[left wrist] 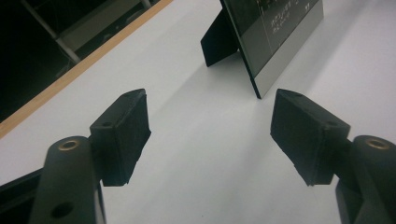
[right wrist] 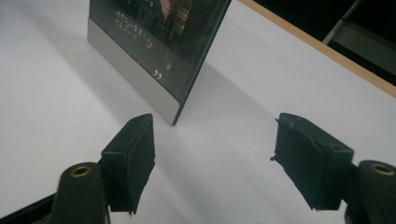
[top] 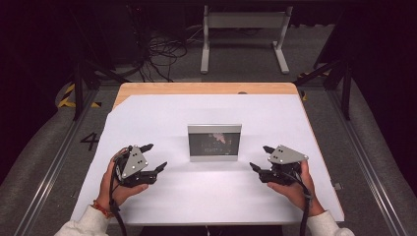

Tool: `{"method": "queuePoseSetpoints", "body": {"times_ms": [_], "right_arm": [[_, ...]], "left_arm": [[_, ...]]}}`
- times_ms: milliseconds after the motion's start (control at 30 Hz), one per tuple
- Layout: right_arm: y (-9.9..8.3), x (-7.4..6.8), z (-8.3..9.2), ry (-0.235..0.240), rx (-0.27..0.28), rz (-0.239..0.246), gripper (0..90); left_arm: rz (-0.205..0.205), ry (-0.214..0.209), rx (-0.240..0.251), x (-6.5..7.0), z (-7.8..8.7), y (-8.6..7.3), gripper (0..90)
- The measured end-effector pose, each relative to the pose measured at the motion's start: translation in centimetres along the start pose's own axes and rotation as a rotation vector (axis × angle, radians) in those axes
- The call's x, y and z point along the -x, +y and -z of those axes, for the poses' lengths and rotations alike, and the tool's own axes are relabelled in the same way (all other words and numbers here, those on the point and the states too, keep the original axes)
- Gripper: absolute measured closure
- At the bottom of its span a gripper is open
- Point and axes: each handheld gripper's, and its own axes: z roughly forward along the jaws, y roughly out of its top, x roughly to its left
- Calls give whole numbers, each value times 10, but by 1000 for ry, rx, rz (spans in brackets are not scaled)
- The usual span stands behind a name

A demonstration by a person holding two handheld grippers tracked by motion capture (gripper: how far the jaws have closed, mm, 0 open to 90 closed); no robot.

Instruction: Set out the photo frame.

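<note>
A silver-edged picture frame (top: 214, 142) stands upright on its rear prop at the middle of the white tabletop (top: 211, 191). The left gripper (top: 153, 157) and right gripper (top: 259, 158) sit either side, near it, fingers spread wide and empty. Judging by this, nothing is grasped yet; the handling remains ahead.

A silver-framed picture frame (top: 214, 142) with a dark photo, a pinkish patch and pale lettering stands on a white table cover (top: 206, 191), its black back stand (left wrist: 219, 39) seen in the left gripper view. The light wood table edge (top: 206, 88) borders the cover. Both the left gripper (top: 156, 157) and right gripper (top: 261, 158) are black, topped with grey plates; sleeves (top: 78, 227) are white.
</note>
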Motion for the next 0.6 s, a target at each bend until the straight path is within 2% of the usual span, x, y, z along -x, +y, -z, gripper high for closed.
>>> {"method": "queuePoseSetpoints", "body": {"times_ms": [200,300,333,600], "right_arm": [[-4,-1,3,-15,-21,22,236],[-7,-2,4,-24,-29,21,208],[-8,-2,5,-26,-31,22,202],[-16,-1,9,-23,-32,10,170]], "left_arm": [[-2,10,-11,-1,6,-7,258],[-11,1,-8,0,9,-11,234],[-3,-3,-9,0,9,-12,226],[7,8,-41,-1,13,-22,178]]}}
